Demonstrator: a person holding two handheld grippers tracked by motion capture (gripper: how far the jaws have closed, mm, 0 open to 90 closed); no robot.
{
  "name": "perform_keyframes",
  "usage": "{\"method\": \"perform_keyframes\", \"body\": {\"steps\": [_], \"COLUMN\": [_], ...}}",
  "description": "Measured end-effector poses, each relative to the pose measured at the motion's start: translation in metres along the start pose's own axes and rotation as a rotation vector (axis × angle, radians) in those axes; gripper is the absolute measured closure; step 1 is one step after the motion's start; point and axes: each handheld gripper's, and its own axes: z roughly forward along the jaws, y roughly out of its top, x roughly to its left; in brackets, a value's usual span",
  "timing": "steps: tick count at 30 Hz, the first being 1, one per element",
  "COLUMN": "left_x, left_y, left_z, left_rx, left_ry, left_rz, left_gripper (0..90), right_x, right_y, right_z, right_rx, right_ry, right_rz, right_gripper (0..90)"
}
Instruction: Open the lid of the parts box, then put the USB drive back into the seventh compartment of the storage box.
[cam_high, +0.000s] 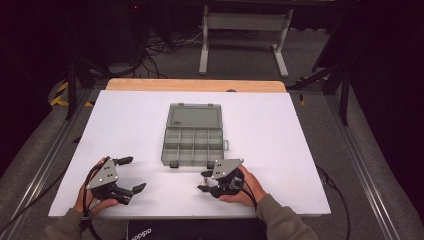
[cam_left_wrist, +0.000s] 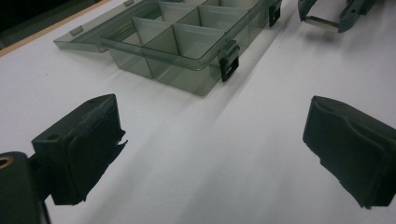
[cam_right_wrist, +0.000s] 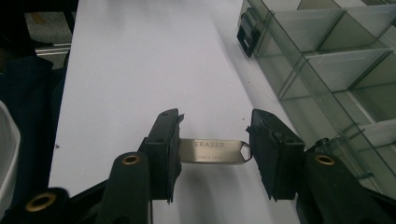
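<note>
Nearest me, at the near edge of the tabletop (cam_high: 280, 150), my right hand-held gripper (cam_right_wrist: 212, 151) holds a flat metal piece (cam_right_wrist: 212, 151) stamped ERAZER crosswise between its jaws, just above the white surface. It sits just off the near right corner of the compartment box (cam_high: 192, 145), whose lid (cam_high: 195, 116) lies open toward the far edge. My left hand-held gripper (cam_high: 131, 175) rests near the near left corner of the tabletop, jaws spread wide around nothing, pointing toward the box, well apart from it.
</note>
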Motion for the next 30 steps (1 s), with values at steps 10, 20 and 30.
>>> {"method": "perform_keyframes", "body": {"steps": [10, 20, 30], "left_x": [0.001, 0.001, 0.001], "left_y": [0.001, 0.003, 0.003], "left_z": [0.000, 0.002, 0.004], "left_rx": [-0.007, -0.008, -0.006], "left_ry": [0.002, -0.003, -0.007], "left_rz": [-0.006, 0.005, 0.009], "left_gripper": [5.3, 5.2, 5.1], "right_x": [0.002, 0.001, 0.002], "right_y": [0.004, 0.004, 0.007], "right_z": [-0.010, -0.021, -0.029], "right_rx": [-0.041, -0.076, -0.104], "right_ry": [-0.029, -0.075, -0.104], "right_rz": [0.002, 0.013, 0.012], "right_gripper": [54.4, 54.4, 54.4]}}
